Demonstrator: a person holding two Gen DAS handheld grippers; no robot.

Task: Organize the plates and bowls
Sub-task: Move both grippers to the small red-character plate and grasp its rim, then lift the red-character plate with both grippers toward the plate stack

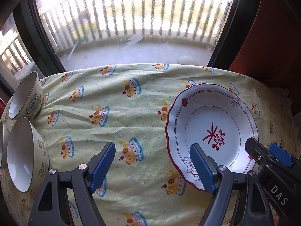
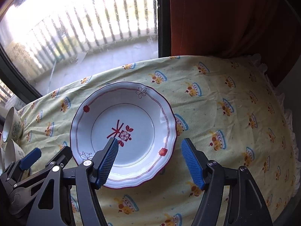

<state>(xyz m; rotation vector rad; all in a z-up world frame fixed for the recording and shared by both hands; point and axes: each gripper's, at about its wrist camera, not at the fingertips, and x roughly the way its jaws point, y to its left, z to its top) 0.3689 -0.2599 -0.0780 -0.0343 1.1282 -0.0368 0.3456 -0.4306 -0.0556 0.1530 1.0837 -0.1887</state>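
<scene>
A white scalloped plate [image 1: 212, 116] [image 2: 131, 113] with a red rim and a red flower motif lies flat on the yellow patterned tablecloth [image 1: 131, 124]. My left gripper [image 1: 152, 166] hangs open above the cloth, its right pad over the plate's near left rim and its left pad over bare cloth. My right gripper [image 2: 150, 163] is open too, with its left pad above the plate's inside and its right pad outside the near right rim. Neither presses on the plate. Two cream bowls [image 1: 26, 96] [image 1: 24, 154] with green leaf prints stand at the table's left edge.
A window with a balcony railing [image 1: 131, 18] runs behind the table's far edge. An orange-red curtain [image 2: 225, 18] hangs at the back right. Each gripper shows in the other's view: the right gripper [image 1: 266, 149], the left gripper [image 2: 48, 156]. The bowls [image 2: 13, 126] crowd the left edge.
</scene>
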